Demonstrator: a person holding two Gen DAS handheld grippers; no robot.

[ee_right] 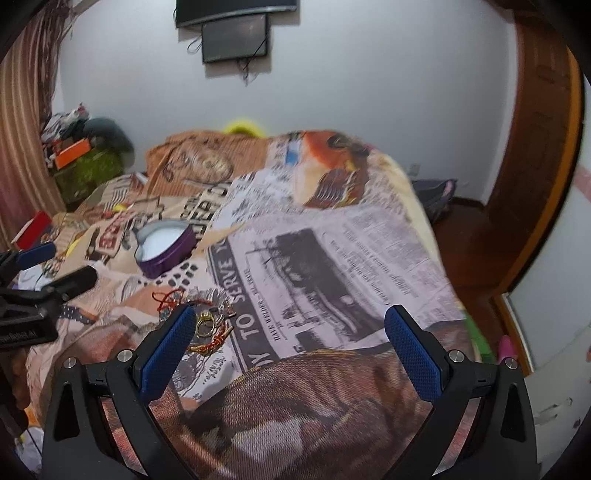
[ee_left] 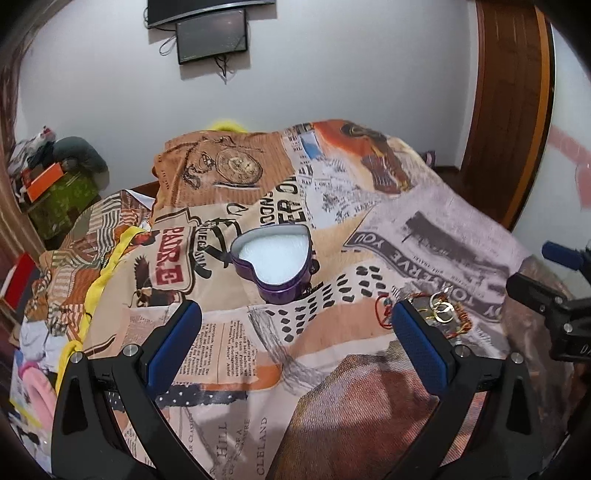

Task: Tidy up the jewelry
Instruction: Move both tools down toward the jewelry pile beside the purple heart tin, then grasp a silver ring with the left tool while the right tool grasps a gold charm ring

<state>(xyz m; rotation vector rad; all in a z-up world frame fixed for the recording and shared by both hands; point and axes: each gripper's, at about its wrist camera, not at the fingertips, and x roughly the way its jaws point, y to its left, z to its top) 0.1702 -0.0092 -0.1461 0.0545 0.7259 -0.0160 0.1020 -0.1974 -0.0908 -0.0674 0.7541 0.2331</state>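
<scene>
The jewelry (ee_left: 439, 314) sits in a small tangled heap on the bed (ee_left: 424, 229), gold rings (ee_right: 207, 322) on top, red and orange thread bracelets (ee_right: 170, 297) looped around them, all loose on the printed bedspread. Just beyond the heap, toward the middle of the bed, stands the purple heart-shaped tin (ee_left: 275, 260), lid off, its white lining showing and nothing in it as far as either view lets us see. So the sorting looks barely begun: every piece in view lies outside the tin, and the whole job of carrying them over is left. The left gripper (ee_left: 295, 325) hovers over the bedspread with its blue fingers (ee_left: 173, 343) wide apart and nothing between them; the tin lies ahead of it and the heap just beside its right finger. The right gripper (ee_right: 291, 343) is likewise spread wide and empty, the rings just beside its left finger (ee_right: 166, 350). Farther out, a pillow (ee_left: 218, 166) in the same print lies at the head of the bed, a dark screen (ee_left: 212, 35) hangs on the white wall, clutter is piled in the left corner, and a wooden door frame (ee_left: 509, 110) rises at the right.
</scene>
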